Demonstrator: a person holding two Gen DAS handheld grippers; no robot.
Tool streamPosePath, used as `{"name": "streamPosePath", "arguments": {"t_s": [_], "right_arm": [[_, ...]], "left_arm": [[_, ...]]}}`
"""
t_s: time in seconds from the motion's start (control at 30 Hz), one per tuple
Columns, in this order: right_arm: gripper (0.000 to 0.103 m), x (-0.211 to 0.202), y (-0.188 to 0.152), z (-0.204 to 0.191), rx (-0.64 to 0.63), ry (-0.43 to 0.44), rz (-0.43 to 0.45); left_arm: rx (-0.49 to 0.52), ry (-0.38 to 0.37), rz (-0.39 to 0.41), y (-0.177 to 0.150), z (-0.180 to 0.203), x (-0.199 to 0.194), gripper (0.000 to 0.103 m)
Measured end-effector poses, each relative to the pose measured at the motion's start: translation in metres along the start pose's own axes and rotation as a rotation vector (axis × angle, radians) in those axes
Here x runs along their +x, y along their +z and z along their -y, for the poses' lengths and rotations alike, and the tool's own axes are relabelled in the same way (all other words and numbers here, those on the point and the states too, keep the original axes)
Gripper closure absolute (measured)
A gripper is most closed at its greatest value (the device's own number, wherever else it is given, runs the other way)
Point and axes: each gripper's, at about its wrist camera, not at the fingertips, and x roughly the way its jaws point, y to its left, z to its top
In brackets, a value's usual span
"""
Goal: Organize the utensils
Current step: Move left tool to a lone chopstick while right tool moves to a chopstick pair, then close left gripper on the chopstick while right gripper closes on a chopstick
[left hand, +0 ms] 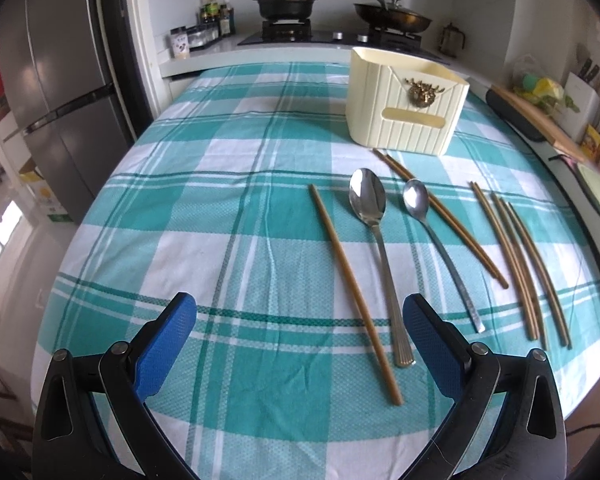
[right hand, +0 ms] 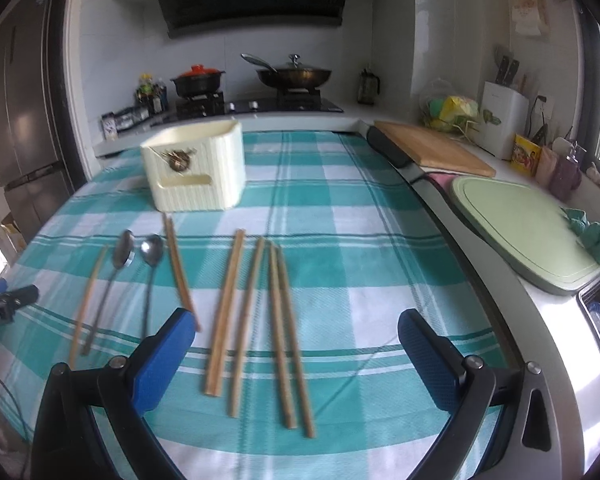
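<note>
Left wrist view: the left tool [left hand: 300, 332] hangs low over the table [left hand: 204, 200] with its blue fingers [left hand: 168, 344] spread wide and nothing between them. On the teal-and-white checked cloth just ahead lie a lone chopstick [left hand: 354, 292] and, right beside it, a big spoon [left hand: 374, 240] with its bowl pointing away. A small spoon [left hand: 432, 236] lies next to that, its bowl resting against a pair of chopsticks [left hand: 440, 216] that slants back toward the holder [left hand: 404, 108]. Farther right, three more chopsticks [left hand: 520, 264] lie close together, roughly parallel. The holder is cream, ribbed, with a brass ornament on its front, and stands upright near the far edge of the cloth.

From the right wrist view, the right tool [right hand: 296, 354] also floats above the cloth, fingers [right hand: 428, 360] wide apart and gripping nothing. Straight ahead of it lie a pair of sticks [right hand: 224, 312] pressed side by side and three singles [right hand: 278, 336] fanned just to the right. The two spoons [right hand: 140, 256] sit off to the left, in front of the holder [right hand: 196, 168]. The left tool [right hand: 4, 304] pokes in at the left edge. A green board [right hand: 516, 224] and a wooden board [right hand: 432, 148] rest on the counter to the right; a pot [right hand: 198, 80] and a pan [right hand: 294, 74] sit on the stove behind.
</note>
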Motion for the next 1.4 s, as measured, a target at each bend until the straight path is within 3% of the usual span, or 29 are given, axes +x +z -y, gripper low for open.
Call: {"name": "streamPosePath", "arguments": {"t_s": [0.2, 0.3, 0.37, 0.43, 0.5, 0.67, 0.97, 1.23, 1.4], "right_arm": [[0.005, 0.042, -0.002, 0.018, -0.065, 0.072, -0.148], [0.023, 0.065, -0.004, 0.015, -0.119, 0.139, -0.245], [0.044, 0.08, -0.004, 0.012, -0.14, 0.183, -0.293], [0.057, 0.093, -0.001, 0.013, -0.133, 0.202, -0.325], [0.06, 0.103, 0.004, 0.012, -0.139, 0.213, -0.34], [0.081, 0.127, 0.009, 0.005, -0.211, 0.227, -0.418], [0.085, 0.132, 0.013, 0.005, -0.266, 0.222, -0.508], [0.084, 0.15, 0.028, 0.004, -0.261, 0.257, -0.56], [0.084, 0.179, 0.051, 0.001, -0.255, 0.258, -0.567]], "left_arm": [[-0.013, 0.012, -0.027, 0.009, -0.002, 0.022, 0.0], [-0.009, 0.017, -0.046, 0.013, -0.002, 0.037, 0.0], [-0.004, 0.022, -0.062, 0.016, 0.001, 0.05, 0.0], [-0.003, 0.025, -0.075, 0.019, 0.001, 0.059, 0.0], [-0.009, 0.03, -0.089, 0.023, 0.0, 0.07, 0.0], [-0.021, 0.033, -0.133, 0.028, -0.002, 0.095, 0.0], [0.063, 0.016, -0.187, 0.023, -0.007, 0.109, 0.0], [0.104, -0.027, -0.26, 0.044, -0.022, 0.129, 0.002], [0.112, -0.057, -0.29, 0.065, -0.018, 0.141, 0.021]]}}
